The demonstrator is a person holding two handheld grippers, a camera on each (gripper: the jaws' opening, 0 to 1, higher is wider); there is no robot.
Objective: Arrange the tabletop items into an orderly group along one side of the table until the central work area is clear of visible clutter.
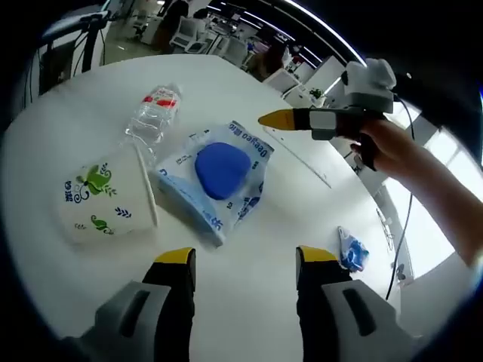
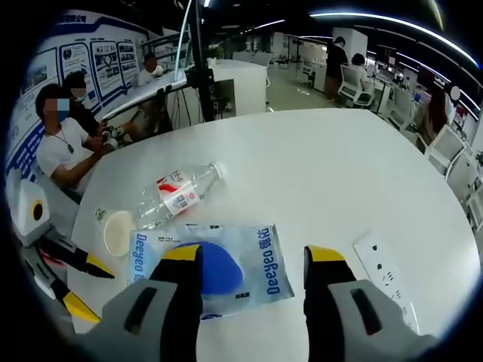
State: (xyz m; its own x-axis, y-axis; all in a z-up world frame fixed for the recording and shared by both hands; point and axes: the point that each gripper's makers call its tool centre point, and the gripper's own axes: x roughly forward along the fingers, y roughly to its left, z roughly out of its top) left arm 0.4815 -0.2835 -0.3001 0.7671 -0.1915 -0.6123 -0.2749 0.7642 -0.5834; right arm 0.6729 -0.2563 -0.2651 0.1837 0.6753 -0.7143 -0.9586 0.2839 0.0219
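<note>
Handling the Tabletop Items: Grip Points and Tool Pose

Lying near the middle of the white tabletop (image 1: 90, 105) are three clustered items. The blue-and-white packet (image 1: 215, 181) lies flat, with a rounded blue shape showing through its clear film. The plastic bottle (image 1: 153, 113) lies on its side, touching or just beside the packet's far edge. The paper cup (image 1: 106, 197), printed with green leaves, lies tipped over just beside the packet. A small blue wrapper (image 1: 352, 250) lies well apart, near the tabletop edge.

Handling judgement:
- Packet: probably light, soft and slick. Take it by an edge or corner, not over the bulge.
- Bottle: appears nearly empty, so light and liable to roll. Grip across the body, near the label.
- Cup: thin-walled and easily crushed. Pinch the rim lightly.

Tool pose:
- The left tool (image 1: 245, 264) hovers above the tabletop, short of the packet, jaws spread and holding nothing.
- The right tool (image 2: 253, 264) hangs over the packet, jaws parted to either side of its near edge, nothing gripped. In the left gripper view it reaches in from the right, held in a person's hand (image 1: 389, 143), yellow tips pointing toward the packet.
</note>
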